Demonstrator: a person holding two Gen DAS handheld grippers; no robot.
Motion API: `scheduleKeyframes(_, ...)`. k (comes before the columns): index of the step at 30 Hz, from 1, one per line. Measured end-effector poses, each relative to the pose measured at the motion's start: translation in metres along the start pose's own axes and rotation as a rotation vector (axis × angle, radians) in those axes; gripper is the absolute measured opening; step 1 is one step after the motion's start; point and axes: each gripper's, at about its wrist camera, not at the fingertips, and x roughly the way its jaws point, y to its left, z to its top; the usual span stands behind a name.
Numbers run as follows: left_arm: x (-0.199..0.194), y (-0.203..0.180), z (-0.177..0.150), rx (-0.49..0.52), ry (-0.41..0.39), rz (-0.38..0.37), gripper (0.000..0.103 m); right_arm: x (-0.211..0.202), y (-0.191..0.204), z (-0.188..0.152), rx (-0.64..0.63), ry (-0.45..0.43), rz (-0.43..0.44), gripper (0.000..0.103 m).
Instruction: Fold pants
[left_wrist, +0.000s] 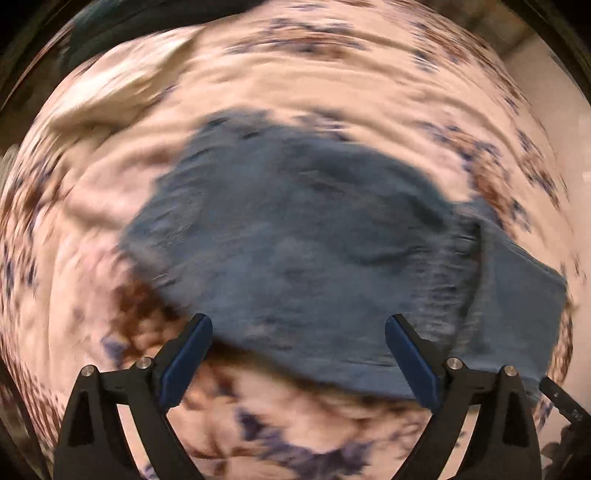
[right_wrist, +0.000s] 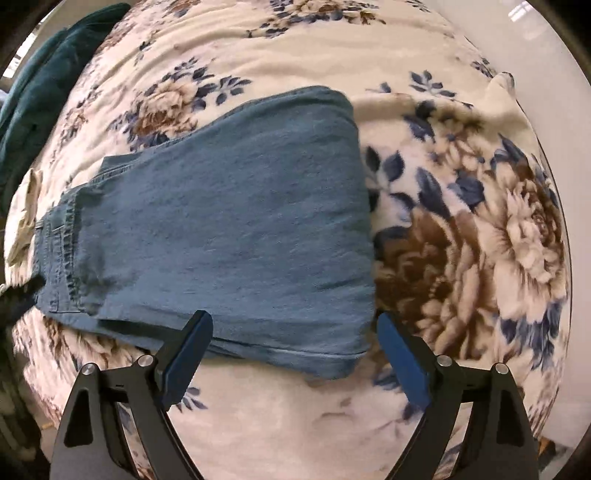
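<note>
**Mara:** On the cream fleece blanket with blue and brown flowers (right_wrist: 461, 229) lie the faded blue denim pants (right_wrist: 229, 229), folded into a thick oblong, waistband end toward the left of the right wrist view.

**Tom:** And the tools?

**Mara:** The right gripper (right_wrist: 293, 354) hangs just over the near right corner of the stack, fingers spread wide, nothing between them. The left gripper (left_wrist: 299, 360) is spread too and empty, above the near edge of the pants (left_wrist: 295, 240); that view is smeared with motion blur, so I can't tell whether it touches the cloth.

**Tom:** What could spoil it?

**Mara:** I'd judge the fold looks loose at the near edge, where layers show. If a finger drags across the top layer, it could slide and open the stack. The plush blanket is soft and rumpled, so pressing down may tilt the pile.

**Tom:** Any boxes or baskets?

**Mara:** None that I can see. Only a dark green cloth (right_wrist: 40, 81) bunched at the far left edge, well apart from the pants.
</note>
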Motion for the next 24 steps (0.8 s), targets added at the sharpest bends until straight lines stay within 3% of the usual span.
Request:
scheduleKeyframes(4, 0.014, 0.046, -0.003, -0.13, 0.034, -0.008, 0.096, 0.004, 0.02, -0.006, -0.006, 0.0, -0.045, 0.093)
scheduleKeyframes(12, 0.034, 0.102, 0.01, -0.413, -0.003, -0.175, 0.096, 0.034, 0.044, -0.013, -0.019, 0.02, -0.113, 0.092)
scheduleKeyframes(16, 0.053, 0.117, 0.011, -0.533, 0.035, -0.247, 0.096, 0.047, 0.049, -0.019, -0.046, 0.029, -0.157, 0.092)
scheduleKeyframes(20, 0.068, 0.133, 0.001, -0.691, 0.076, -0.389, 0.096, 0.038, 0.054, -0.015, -0.039, 0.034, -0.133, 0.092)
scheduleKeyframes(24, 0.062, 0.126, 0.006, -0.781, 0.02, -0.513, 0.094, 0.028, 0.054, -0.012, -0.007, 0.025, -0.098, 0.092)
